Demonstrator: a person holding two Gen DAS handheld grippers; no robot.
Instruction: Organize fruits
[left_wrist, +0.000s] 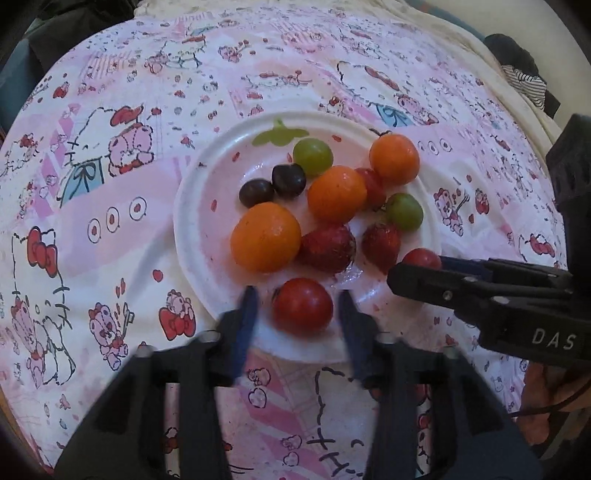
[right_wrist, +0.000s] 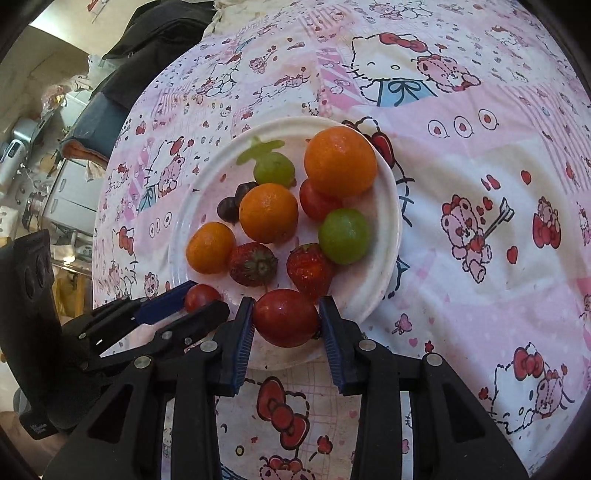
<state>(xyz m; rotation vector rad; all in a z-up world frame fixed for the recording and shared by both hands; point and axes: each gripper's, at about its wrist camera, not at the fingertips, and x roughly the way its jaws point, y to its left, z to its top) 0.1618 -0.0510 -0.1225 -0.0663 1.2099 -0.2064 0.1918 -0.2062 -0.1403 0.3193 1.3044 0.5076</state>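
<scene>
1. The right gripper (right_wrist: 286, 319) clamped a red tomato (right_wrist: 285, 316) at the white plate (right_wrist: 388, 229) near edge.
2. The left gripper (left_wrist: 297, 308) stood part-open around another tomato (left_wrist: 303, 306), untouching.
3. Sorting was beginning; next, lift it clear without squeezing.

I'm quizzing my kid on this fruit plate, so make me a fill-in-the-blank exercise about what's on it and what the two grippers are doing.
The white plate holds ___ oranges.
It also holds ___ green grapes.
The left gripper is ___, its fingers clear of the red fruit between them.
The right gripper grips another round fruit, coloured ___.
Missing words: three; two; open; red.
</scene>
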